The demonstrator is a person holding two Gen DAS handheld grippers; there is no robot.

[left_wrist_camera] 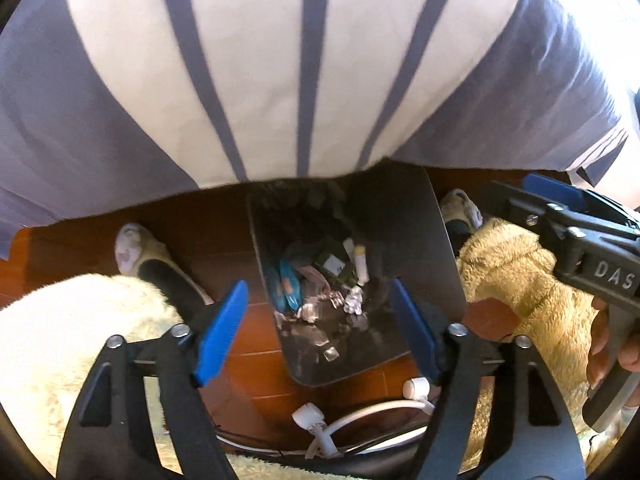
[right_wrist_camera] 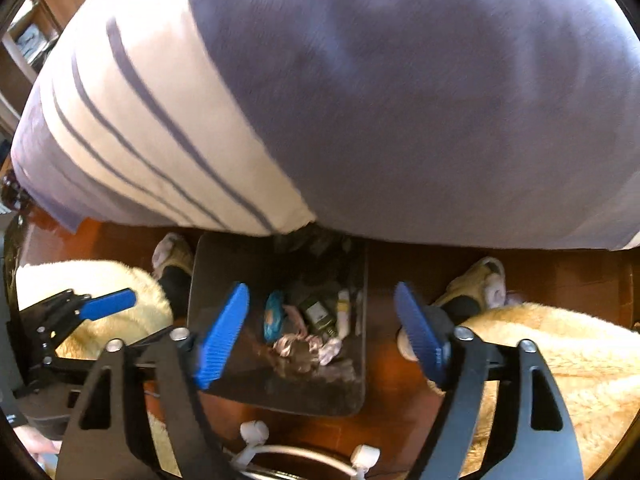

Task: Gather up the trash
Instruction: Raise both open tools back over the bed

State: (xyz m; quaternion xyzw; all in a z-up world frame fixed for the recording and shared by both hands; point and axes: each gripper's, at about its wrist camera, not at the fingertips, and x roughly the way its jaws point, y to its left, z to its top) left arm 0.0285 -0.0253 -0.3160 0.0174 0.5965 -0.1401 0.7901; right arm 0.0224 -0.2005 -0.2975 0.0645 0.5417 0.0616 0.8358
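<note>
Both grippers hang over a dark, glossy trash bin (left_wrist_camera: 400, 240) that already holds crumpled foil wrappers (left_wrist_camera: 320, 308), a blue packet (left_wrist_camera: 286, 288) and a small white tube (left_wrist_camera: 362, 268), so collecting looks well along. The left gripper (left_wrist_camera: 320, 332) and right gripper (right_wrist_camera: 320, 332) stand wide open and empty, the bin between and beyond their ribbed blue fingers (right_wrist_camera: 222, 336). No loose trash shows on the reddish wood floor (left_wrist_camera: 256, 332); white cables (left_wrist_camera: 360, 412) lie nearest the fingers.
</note>
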